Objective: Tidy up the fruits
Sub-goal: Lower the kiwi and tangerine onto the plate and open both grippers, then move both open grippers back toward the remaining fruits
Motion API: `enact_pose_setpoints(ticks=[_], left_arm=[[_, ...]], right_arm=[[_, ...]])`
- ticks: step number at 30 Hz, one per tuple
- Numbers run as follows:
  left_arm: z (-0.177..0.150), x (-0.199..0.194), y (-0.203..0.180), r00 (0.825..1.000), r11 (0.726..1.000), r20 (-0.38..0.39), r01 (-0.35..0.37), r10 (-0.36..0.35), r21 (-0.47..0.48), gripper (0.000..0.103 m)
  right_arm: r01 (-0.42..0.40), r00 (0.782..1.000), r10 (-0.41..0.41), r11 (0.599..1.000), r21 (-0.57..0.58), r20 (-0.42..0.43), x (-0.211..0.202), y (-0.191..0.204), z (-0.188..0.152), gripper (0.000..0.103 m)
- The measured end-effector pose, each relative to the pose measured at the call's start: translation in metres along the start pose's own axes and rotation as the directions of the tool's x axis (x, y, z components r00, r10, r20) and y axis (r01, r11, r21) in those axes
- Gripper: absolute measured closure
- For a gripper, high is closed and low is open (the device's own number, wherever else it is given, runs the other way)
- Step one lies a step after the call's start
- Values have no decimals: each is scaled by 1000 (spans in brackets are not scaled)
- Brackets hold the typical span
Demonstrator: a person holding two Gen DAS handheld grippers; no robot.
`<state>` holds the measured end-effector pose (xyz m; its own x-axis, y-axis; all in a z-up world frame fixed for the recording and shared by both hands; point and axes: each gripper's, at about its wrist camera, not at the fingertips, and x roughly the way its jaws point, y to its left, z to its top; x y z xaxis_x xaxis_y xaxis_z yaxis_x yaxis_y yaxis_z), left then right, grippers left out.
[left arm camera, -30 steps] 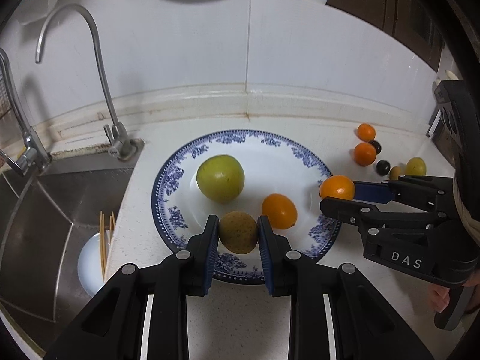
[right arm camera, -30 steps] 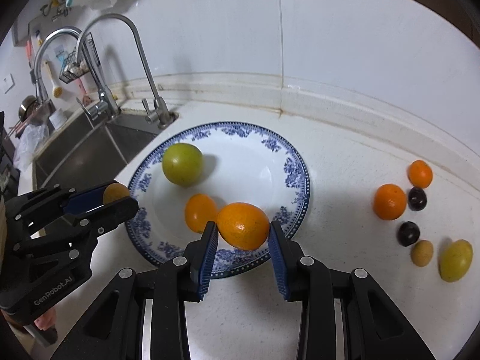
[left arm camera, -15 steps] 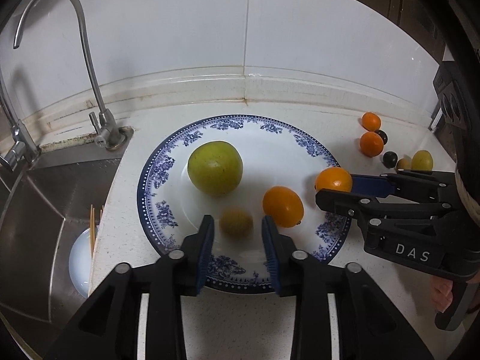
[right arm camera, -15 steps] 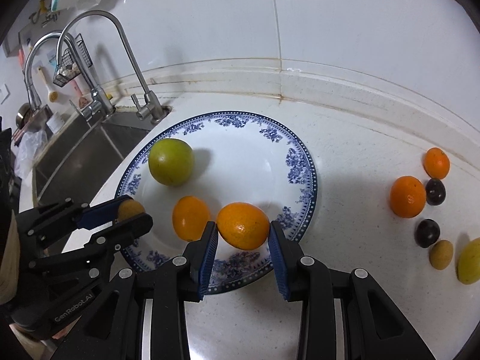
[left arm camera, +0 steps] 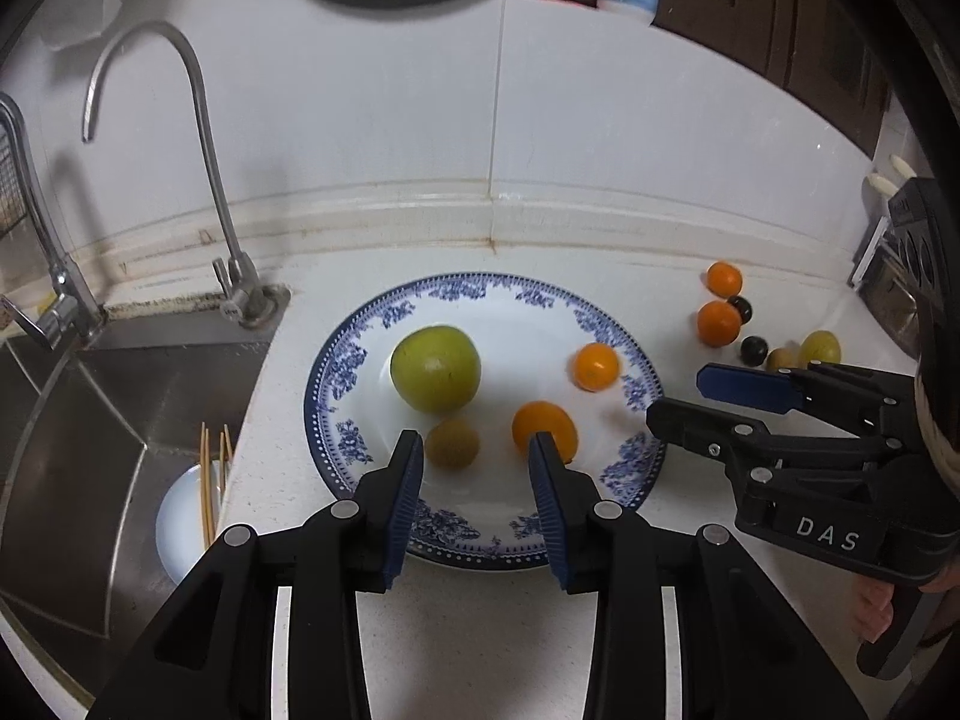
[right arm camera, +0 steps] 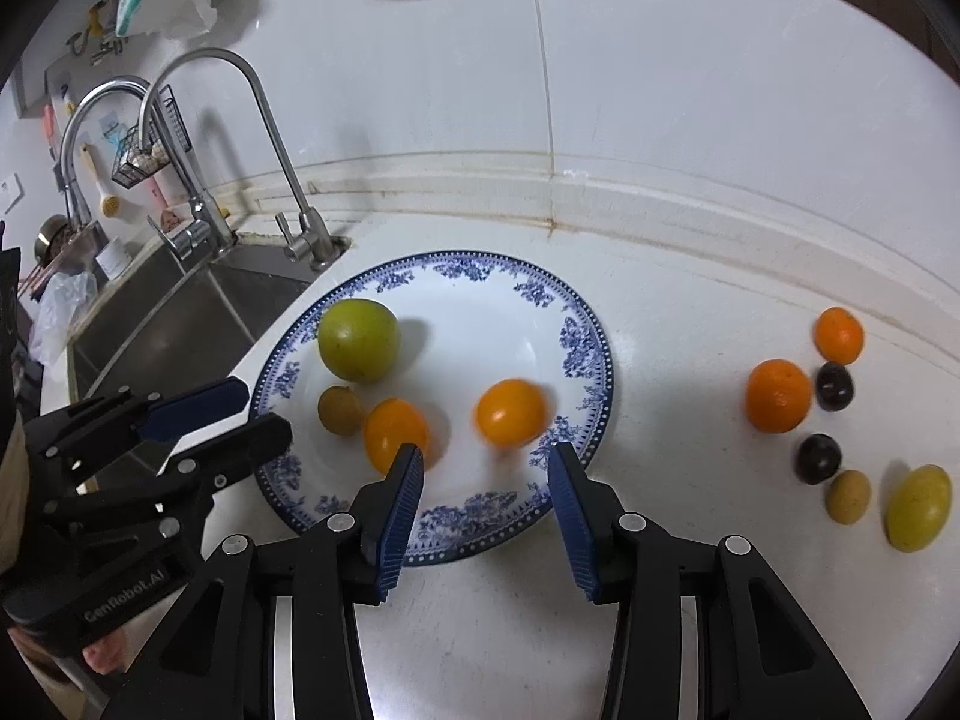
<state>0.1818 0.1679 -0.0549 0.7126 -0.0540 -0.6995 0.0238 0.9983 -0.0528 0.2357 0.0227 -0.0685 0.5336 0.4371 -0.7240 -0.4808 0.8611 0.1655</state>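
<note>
Where legible, right gripper point(left arm camera: 684, 402) reads "DAS", left gripper point(right arm camera: 252, 405) "GenRobot.AI".

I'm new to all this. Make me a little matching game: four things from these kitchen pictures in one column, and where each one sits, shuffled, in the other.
Things:
1. green fruit
2. dark plums
3. chopsticks
4. tap

Places:
A. in the sink
B. on the plate
C. loose on the counter, right of the plate
D. standing at the sink's back corner

Pairs: 1-B, 2-C, 3-A, 4-D
</note>
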Motion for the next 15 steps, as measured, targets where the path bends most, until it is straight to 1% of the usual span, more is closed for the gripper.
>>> enact_pose_setpoints(ticks=[7,13,15], left_arm=[[1,-24,-11,999,1000,40,22,-22,8,63],[2,-41,-19,997,999,70,43,-44,13,57],[2,-47,-22,996,999,82,41,-43,19,53]], right_arm=[[23,999,-23,1000,-9,49,-30,4,-4,59],[48,995,-49,999,12,81,-53,1,-11,59],[61,994,-62,998,18,93,-61,0,-14,59]])
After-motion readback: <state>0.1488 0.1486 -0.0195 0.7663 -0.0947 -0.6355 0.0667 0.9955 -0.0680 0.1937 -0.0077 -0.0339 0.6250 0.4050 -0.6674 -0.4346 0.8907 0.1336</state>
